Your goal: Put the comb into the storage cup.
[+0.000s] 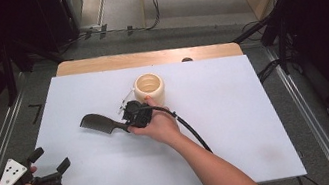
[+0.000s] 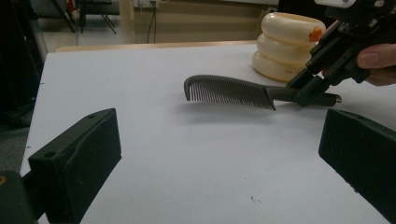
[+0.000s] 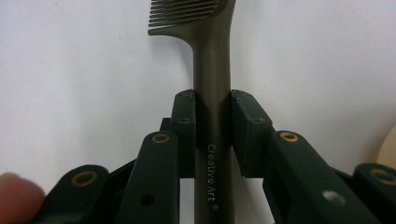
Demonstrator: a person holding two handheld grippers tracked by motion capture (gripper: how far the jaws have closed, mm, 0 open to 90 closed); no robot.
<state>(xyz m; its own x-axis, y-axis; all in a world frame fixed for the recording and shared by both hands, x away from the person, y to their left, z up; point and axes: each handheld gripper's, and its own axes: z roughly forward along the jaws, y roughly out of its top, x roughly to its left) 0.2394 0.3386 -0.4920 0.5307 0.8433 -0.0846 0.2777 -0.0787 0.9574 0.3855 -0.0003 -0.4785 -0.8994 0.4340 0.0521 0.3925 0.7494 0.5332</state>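
A dark grey comb (image 1: pixel 99 123) lies across the middle of the white tabletop (image 1: pixel 236 111), teeth end to the left. My right gripper (image 1: pixel 127 125) is shut on its handle. In the right gripper view both pads press the sides of the comb handle (image 3: pixel 212 70), which bears the lettering "Creative Art". The left gripper view shows the comb (image 2: pixel 233 91) just above the surface, with the right gripper (image 2: pixel 310 91) clamped on its end. At the near left corner, a hand holds my left gripper (image 1: pixel 52 158) open with nothing between its jaws (image 2: pixel 219 140).
A cream ribbed cup (image 1: pixel 149 87) stands upright just behind the right hand, close to the gripper; it is stacked rings in shape (image 2: pixel 287 46). The right gripper's cable (image 1: pixel 192 131) trails toward the near edge. A wooden strip (image 1: pixel 146 57) borders the table's far side.
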